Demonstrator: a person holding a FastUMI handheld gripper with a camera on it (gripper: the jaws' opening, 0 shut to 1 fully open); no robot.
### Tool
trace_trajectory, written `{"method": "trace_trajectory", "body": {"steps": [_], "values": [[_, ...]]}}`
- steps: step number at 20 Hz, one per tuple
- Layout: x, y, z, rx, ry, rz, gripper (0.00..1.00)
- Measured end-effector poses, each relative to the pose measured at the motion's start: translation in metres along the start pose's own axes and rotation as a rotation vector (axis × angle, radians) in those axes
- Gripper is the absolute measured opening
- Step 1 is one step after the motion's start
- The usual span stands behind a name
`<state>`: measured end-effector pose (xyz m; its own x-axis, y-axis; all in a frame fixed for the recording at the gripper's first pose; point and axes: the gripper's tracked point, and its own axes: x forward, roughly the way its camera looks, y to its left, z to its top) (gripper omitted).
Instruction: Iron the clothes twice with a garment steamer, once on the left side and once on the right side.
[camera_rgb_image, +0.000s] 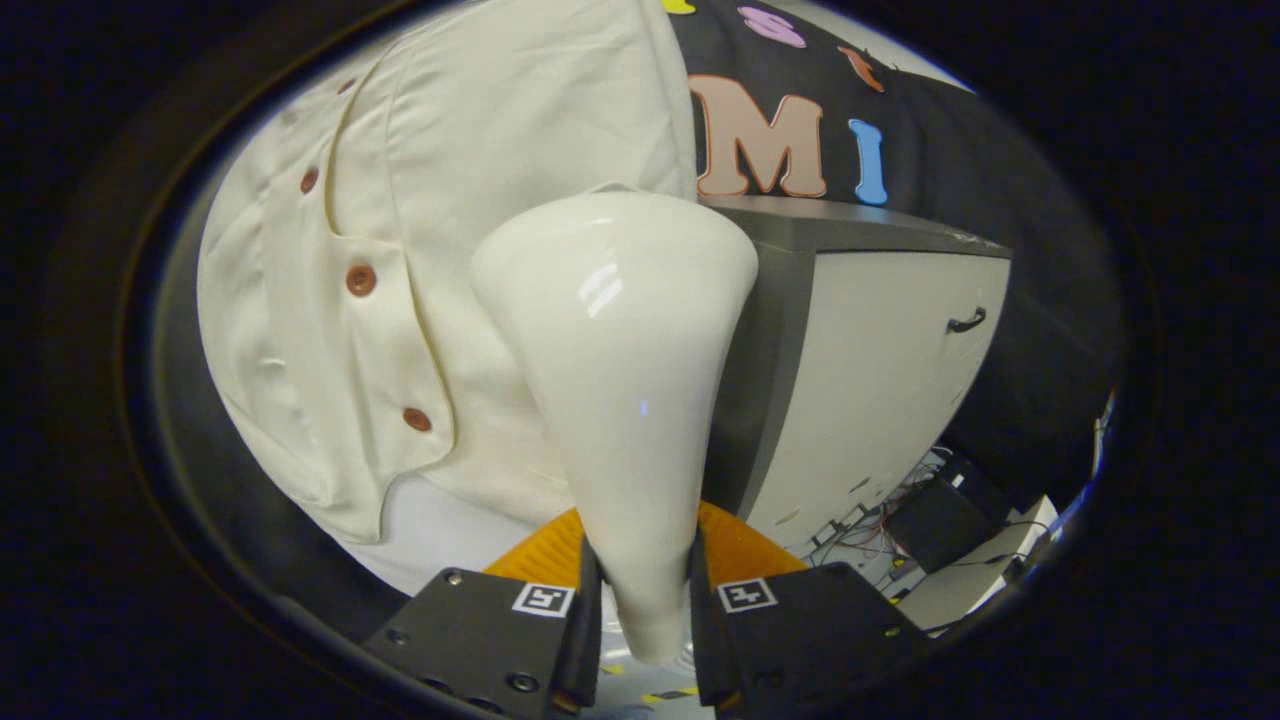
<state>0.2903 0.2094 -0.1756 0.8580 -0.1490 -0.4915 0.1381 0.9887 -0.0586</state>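
A glossy white garment steamer (620, 370) rises from between my fingers, its narrow handle pinched by both and its wide head pointing ahead. My gripper (645, 600) is shut on that handle. Just beyond the steamer head hangs a cream shirt (450, 200) with a row of brown buttons (360, 280) down its placket. The steamer head lies over the shirt's side right of the placket, near the lower hem; I cannot tell whether it touches the fabric. The steamer's face is hidden from me.
A white cabinet (880, 370) with a grey top and a dark handle (967, 322) stands just beside the shirt. Below it lie tangled cables and a black box (935, 515) on the floor. The black booth cloth hangs behind.
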Motion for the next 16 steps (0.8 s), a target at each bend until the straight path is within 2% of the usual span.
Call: {"method": "trace_trajectory", "body": {"steps": [10, 16], "values": [[0.015, -0.014, -0.061, 0.002, 0.093, -0.029, 0.38], [0.000, -0.015, -0.098, -0.026, 0.187, -0.042, 0.38]]}}
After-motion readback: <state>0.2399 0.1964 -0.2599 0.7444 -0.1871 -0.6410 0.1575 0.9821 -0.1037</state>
